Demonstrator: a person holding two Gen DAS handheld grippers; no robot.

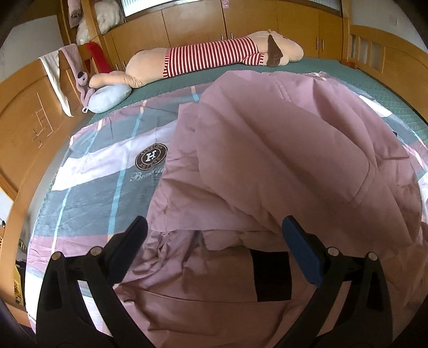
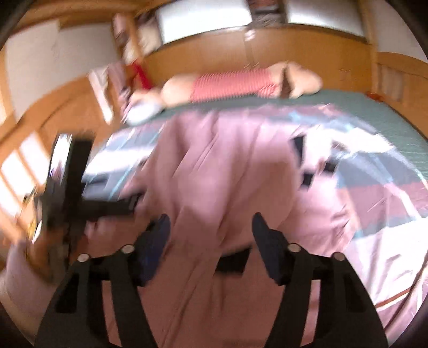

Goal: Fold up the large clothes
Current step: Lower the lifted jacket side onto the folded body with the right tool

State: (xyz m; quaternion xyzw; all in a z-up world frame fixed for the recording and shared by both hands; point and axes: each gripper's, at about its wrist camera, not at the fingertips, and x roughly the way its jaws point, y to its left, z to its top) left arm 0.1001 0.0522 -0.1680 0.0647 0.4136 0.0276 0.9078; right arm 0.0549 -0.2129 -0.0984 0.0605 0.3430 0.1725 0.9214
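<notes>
A large pink cloth [image 1: 267, 150] with a plaid grey, white and pink reverse [image 1: 101, 171] lies spread on the bed, its pink part folded over the plaid. My left gripper [image 1: 214, 230] hovers over the near folded edge, jaws wide apart, nothing pinched. In the blurred right wrist view my right gripper [image 2: 211, 224] also stands open above the pink cloth [image 2: 219, 171], with fabric below the fingers but not pressed by them. The left gripper [image 2: 125, 206] shows there at the left, beside the cloth's edge.
A long plush toy in a red-striped shirt [image 1: 214, 53] and a pale blue cushion [image 1: 109, 96] lie at the far side on the green sheet [image 1: 374, 83]. Wooden cabinets [image 1: 192, 21] line the back. A wooden bed frame [image 1: 29, 128] runs along the left.
</notes>
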